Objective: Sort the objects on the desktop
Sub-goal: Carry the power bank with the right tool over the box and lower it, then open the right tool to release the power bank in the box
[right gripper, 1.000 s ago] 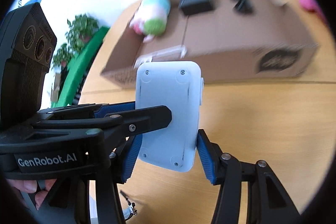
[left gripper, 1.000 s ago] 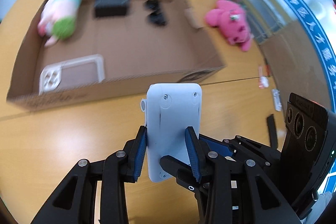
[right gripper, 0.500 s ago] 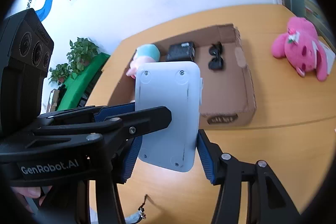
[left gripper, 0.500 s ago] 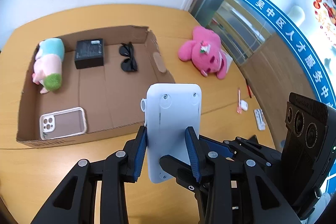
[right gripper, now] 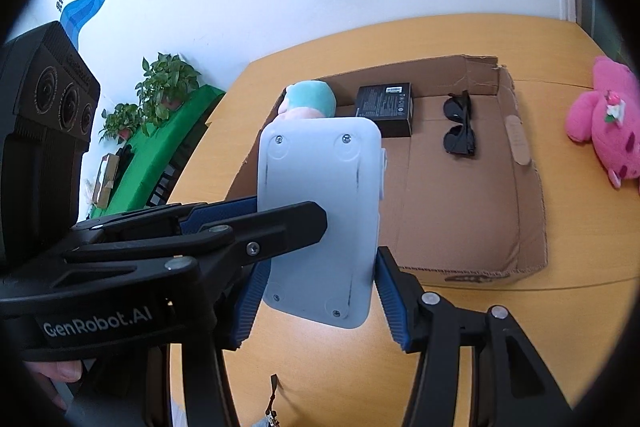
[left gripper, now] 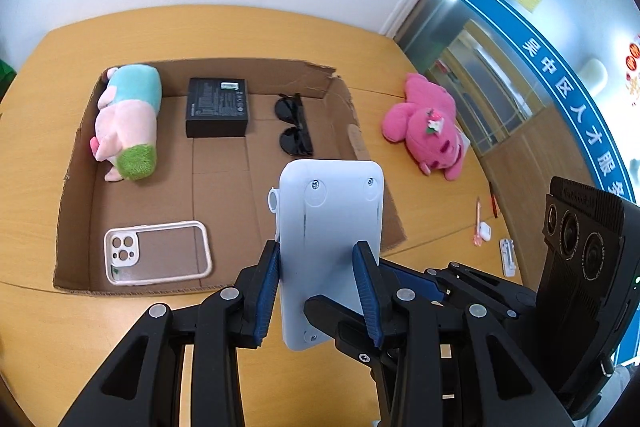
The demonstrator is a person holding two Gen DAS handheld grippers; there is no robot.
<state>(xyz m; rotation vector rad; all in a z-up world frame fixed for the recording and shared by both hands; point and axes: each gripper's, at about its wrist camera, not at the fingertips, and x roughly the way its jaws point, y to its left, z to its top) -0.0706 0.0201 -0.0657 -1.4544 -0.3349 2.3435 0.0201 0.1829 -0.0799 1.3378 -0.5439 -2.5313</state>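
A white flat device [left gripper: 330, 211] with screws in its back hangs above the wooden table, gripped by both grippers. In the left wrist view my left gripper [left gripper: 318, 291] is shut on its long sides near the lower end. In the right wrist view my right gripper [right gripper: 318, 287] clamps the same device [right gripper: 320, 167], with the left gripper's finger lying across its face. Beyond it sits an open cardboard box [left gripper: 72, 163] holding a pastel plush [left gripper: 128, 123], a black carton [left gripper: 218, 107], sunglasses [left gripper: 294, 125] and a phone case [left gripper: 156, 253]. A pink plush [left gripper: 428, 131] lies on the table right of the box.
Small items lie near the table's right edge: a pen [left gripper: 478, 211], a white earbud case [left gripper: 485, 230] and a white strip [left gripper: 508, 257]. A glass door stands to the right. Potted plants [right gripper: 160, 95] and a green surface stand past the table's left edge.
Both grippers have risen and drawn back with the white device still clamped. The box now looks smaller and its whole floor shows.
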